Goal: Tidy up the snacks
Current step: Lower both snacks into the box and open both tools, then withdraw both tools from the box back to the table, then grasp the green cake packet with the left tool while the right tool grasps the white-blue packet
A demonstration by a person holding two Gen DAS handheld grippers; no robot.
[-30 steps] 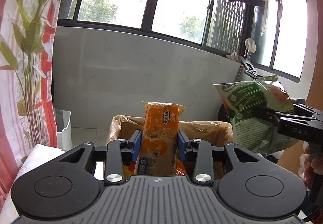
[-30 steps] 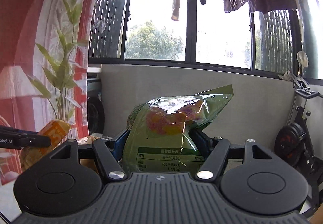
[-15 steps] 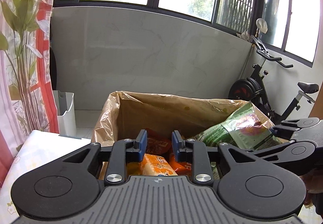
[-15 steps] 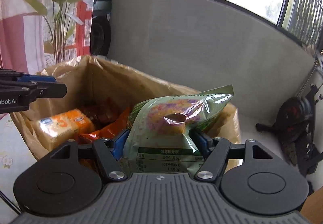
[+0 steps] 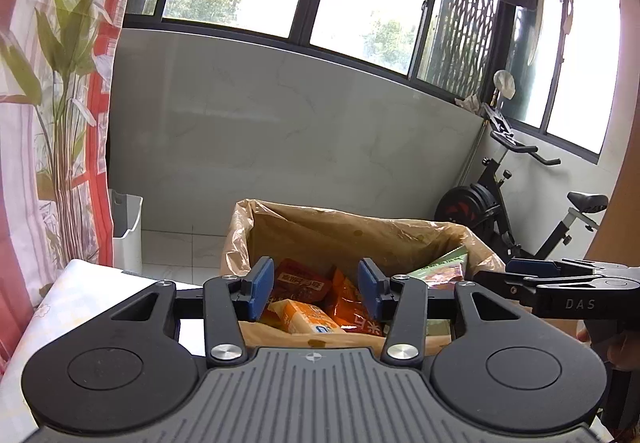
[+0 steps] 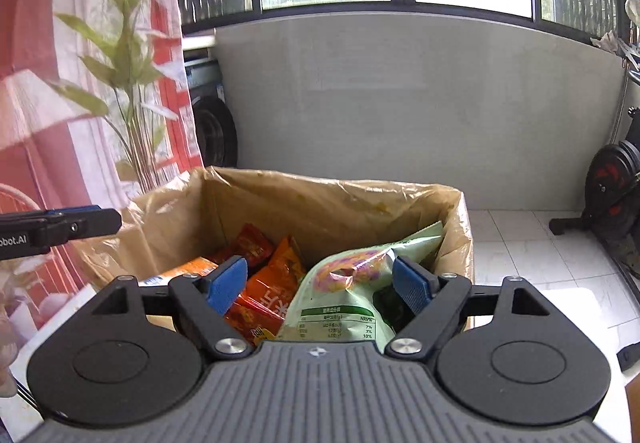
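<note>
A cardboard box lined with a tan plastic bag (image 5: 352,231) (image 6: 320,203) holds the snacks. Inside lie an orange cracker pack (image 5: 304,317) (image 6: 180,270), red and orange packets (image 5: 300,281) (image 6: 276,279) and a green snack bag (image 6: 348,291) (image 5: 444,263). My left gripper (image 5: 316,289) is open and empty above the box's near edge. My right gripper (image 6: 320,283) is open, with the green bag lying loose between its fingers in the box. The right gripper also shows in the left wrist view (image 5: 560,283), at the box's right.
The box stands at the far edge of a table with a pale floral cloth (image 5: 60,307). A red and white curtain (image 5: 48,123) hangs at the left. An exercise bike (image 5: 520,211) stands at the right, a white bin (image 5: 126,231) on the floor at left.
Both grippers lowered over the box and opened. The orange cracker pack and the green bag were let go into the box. Both grippers have since drawn back slightly.
</note>
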